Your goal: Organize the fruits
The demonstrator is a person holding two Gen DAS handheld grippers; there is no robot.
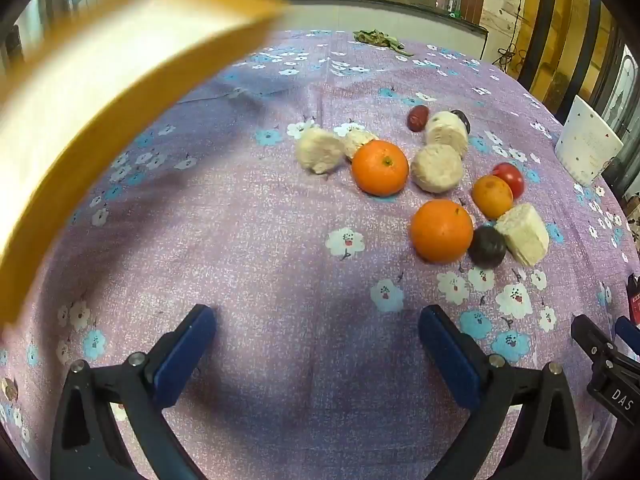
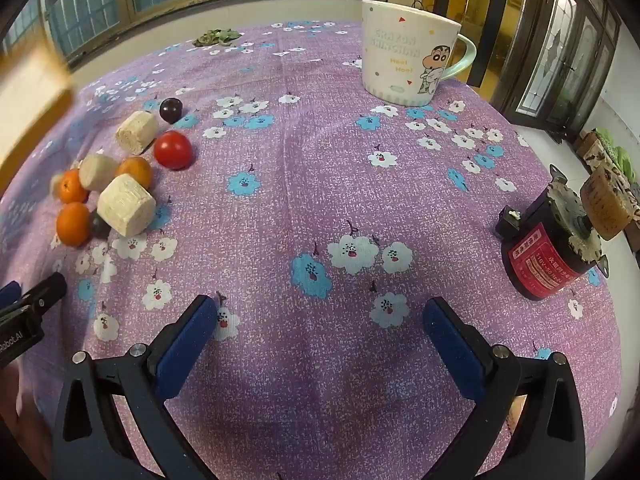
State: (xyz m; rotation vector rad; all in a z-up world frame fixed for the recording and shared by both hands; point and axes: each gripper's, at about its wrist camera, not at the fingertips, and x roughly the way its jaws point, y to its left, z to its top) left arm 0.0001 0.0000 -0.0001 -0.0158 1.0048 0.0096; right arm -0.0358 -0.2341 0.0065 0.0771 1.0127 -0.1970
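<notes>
Oranges (image 1: 380,167), pale cut chunks (image 1: 436,168) and dark plums (image 1: 486,247) lie clustered on the floral table (image 1: 248,216), beyond the left gripper (image 1: 318,334), fingers spread wide and empty. Right-wrist view: right gripper (image 2: 320,328) fingers likewise apart, fruit at far left, mug (image 2: 406,52) behind.

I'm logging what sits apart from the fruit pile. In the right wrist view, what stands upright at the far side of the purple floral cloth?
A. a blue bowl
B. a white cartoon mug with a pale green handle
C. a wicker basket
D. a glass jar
B: the white cartoon mug stands upright on the tablecloth, its pale green handle pointing right.
</notes>
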